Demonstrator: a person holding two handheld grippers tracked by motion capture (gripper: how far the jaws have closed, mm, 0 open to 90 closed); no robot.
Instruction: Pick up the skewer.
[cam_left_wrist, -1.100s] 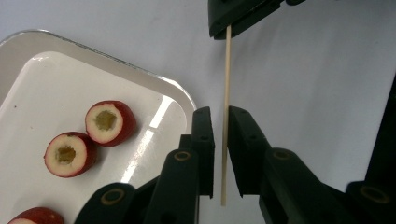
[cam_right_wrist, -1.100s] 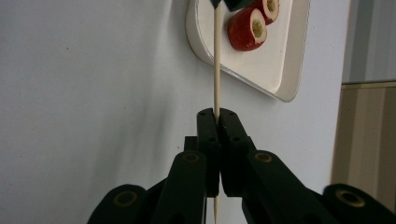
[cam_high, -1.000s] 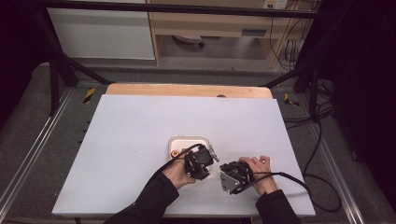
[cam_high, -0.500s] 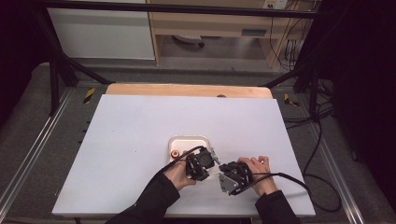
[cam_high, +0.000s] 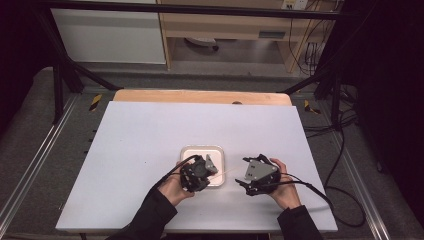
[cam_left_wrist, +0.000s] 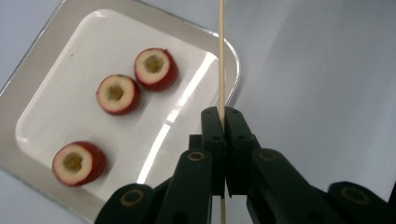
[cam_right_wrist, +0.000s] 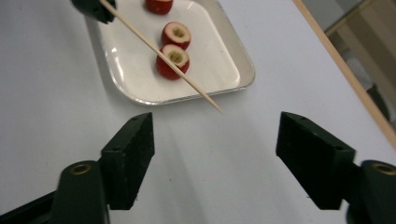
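The left gripper (cam_left_wrist: 222, 122) pinches a skewer (cam_left_wrist: 221, 56) between its fingers, over the right edge of the tray (cam_left_wrist: 39, 60) on the tabletop (cam_high: 140, 145). Three red slices (cam_left_wrist: 116, 94) lie in the tray. The right gripper (cam_right_wrist: 215, 154), beside it, has just been opening; its fingers stand wide, nothing between them, the skewer tip just ahead.

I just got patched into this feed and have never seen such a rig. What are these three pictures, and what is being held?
A person at a white table holds a two-jaw gripper in each hand. The high view looks down from above; each of the other two views rides on one gripper. The left gripper is shut on a thin wooden skewer. The right gripper has just been opening, with nothing between its jaws. A white square plate carries three hollowed red fruit pieces.
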